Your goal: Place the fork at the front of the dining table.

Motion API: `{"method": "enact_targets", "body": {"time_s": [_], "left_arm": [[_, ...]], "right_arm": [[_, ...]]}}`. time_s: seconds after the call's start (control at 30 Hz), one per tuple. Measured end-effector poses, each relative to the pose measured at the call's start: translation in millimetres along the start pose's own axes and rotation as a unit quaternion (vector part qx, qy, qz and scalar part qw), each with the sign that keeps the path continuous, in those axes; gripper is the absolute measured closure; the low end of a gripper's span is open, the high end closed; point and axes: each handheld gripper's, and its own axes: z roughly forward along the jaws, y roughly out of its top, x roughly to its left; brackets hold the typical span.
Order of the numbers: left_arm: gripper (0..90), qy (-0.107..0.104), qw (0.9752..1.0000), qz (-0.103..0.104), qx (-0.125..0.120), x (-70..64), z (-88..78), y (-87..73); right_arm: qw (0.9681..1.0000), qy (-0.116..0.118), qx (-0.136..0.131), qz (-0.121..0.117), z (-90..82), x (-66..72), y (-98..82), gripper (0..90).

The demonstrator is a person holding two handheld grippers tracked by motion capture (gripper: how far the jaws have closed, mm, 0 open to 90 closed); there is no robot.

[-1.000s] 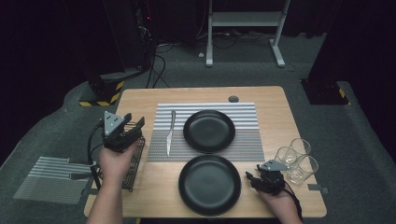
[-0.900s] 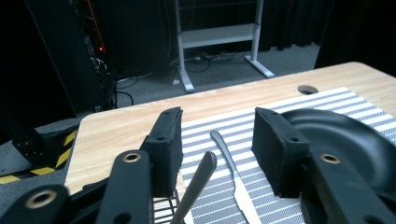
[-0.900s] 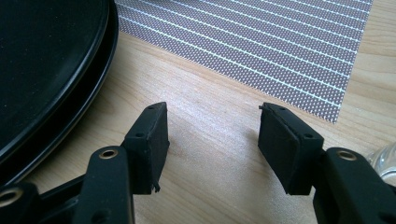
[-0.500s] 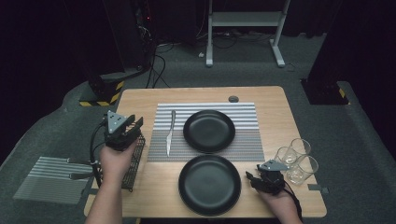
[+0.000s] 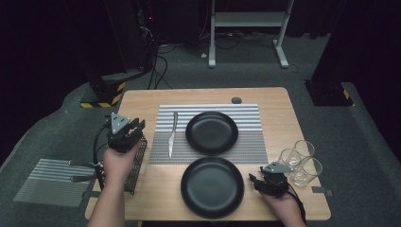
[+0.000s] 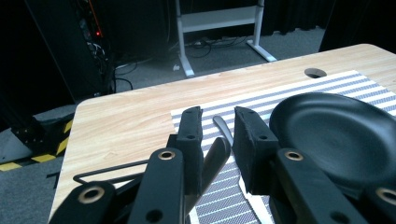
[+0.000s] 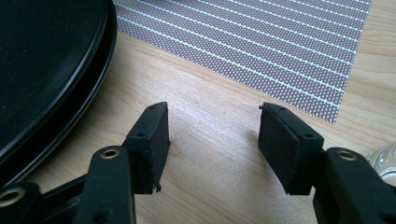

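The left gripper (image 6: 217, 128) hides most of the knife (image 6: 223, 128); pad contact unclear.

A silver table knife (image 5: 172, 135) lies flat on the left part of the striped placemat (image 5: 246, 142), well in from the worktop's left edge, running lengthwise toward the far edge. In the left gripper view its handle (image 6: 212, 161) sits between the fingers (image 6: 189, 135), blade pointing away.
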Motion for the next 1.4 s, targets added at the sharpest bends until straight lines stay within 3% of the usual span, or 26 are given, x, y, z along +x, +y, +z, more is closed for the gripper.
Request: {"method": "enact_targets", "body": {"time_s": [0.17, 0.27, 0.3, 0.33, 0.43, 0.97, 1.4], "left_arm": [[73.9, 0.000, 1.0000, -0.004, 0.005, 0.3, 0.1, -1.1], [74.4, 0.000, 0.9998, -0.020, 0.007, -1.0, 1.2, -1.9], [74.4, -0.003, 0.9999, -0.007, 0.007, 0.9, 1.2, -1.5], [74.4, -0.003, 0.9997, -0.023, 0.006, -1.4, 1.3, -2.0], [74.6, -0.001, 1.0000, -0.005, 0.007, 0.3, 1.7, -1.8], [76.2, 0.000, 0.9999, -0.001, 0.014, 1.4, 1.4, -1.8], [79.3, -0.002, 0.9999, -0.011, 0.006, 2.7, 1.2, -2.1]], "right_arm": [[1.0000, 0.000, 0.000, 0.001, 0.0, 0.1, 0.0, 42.8], [1.0000, 0.002, 0.000, 0.005, 0.1, 0.5, 0.0, 42.8], [1.0000, 0.001, 0.000, 0.005, 0.2, 0.3, 0.0, 42.8], [1.0000, 0.001, 0.000, 0.006, 0.2, 0.5, 0.0, 42.8], [1.0000, 0.000, -0.001, 0.001, 0.1, 0.0, 0.0, 42.6], [1.0000, 0.001, -0.001, 0.003, 0.2, 0.2, 0.0, 42.5], [1.0000, 0.001, -0.001, 0.002, 0.2, -0.3, 0.1, 42.4]]}}
